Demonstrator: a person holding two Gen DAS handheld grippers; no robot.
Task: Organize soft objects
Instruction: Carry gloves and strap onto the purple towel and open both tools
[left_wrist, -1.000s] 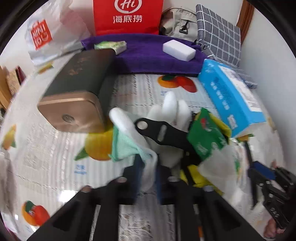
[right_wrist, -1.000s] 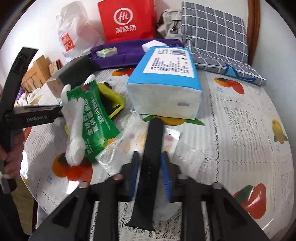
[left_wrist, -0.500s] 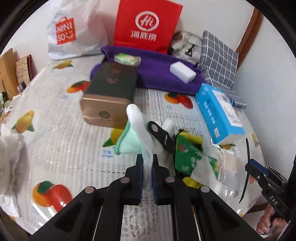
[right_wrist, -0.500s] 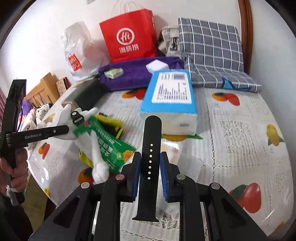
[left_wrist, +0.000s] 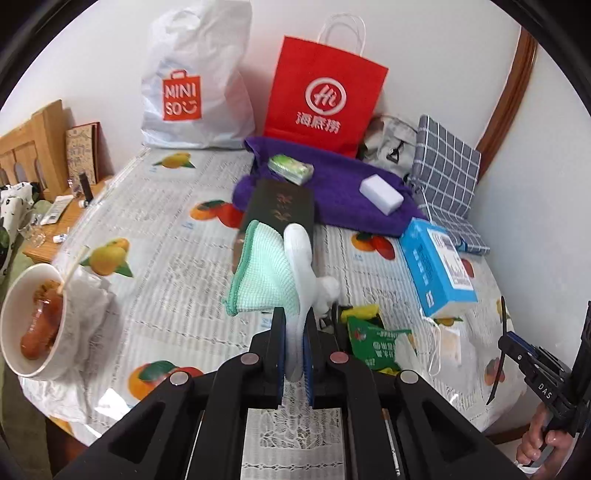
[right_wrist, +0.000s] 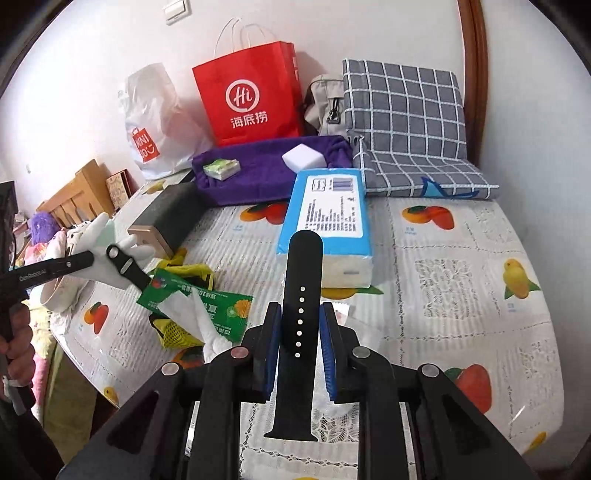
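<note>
Two held items were noted, one in each gripper, both lifted clear of the desk (right_wrist: 443, 236). The left gripper (left_wrist: 294, 345) was closed on a white soft toy (left_wrist: 301, 266), pinched low between the jaws, with a mint green cloth (left_wrist: 264, 273) draped against its left side. A black strap piece (right_wrist: 127, 267) was seen hanging from the toy (attachment unclear). Risk judged: the cloth did not appear to be gripped itself, so a tilt or quick swing could let it slide off; the strap piece could snag the green packet (right_wrist: 207, 299) below. The right gripper (right_wrist: 299, 345) was closed on a black watch band (right_wrist: 300, 295), held upright mid-length between the jaws. Only its edges were pinched, so twisting or slipping was judged possible.
</note>
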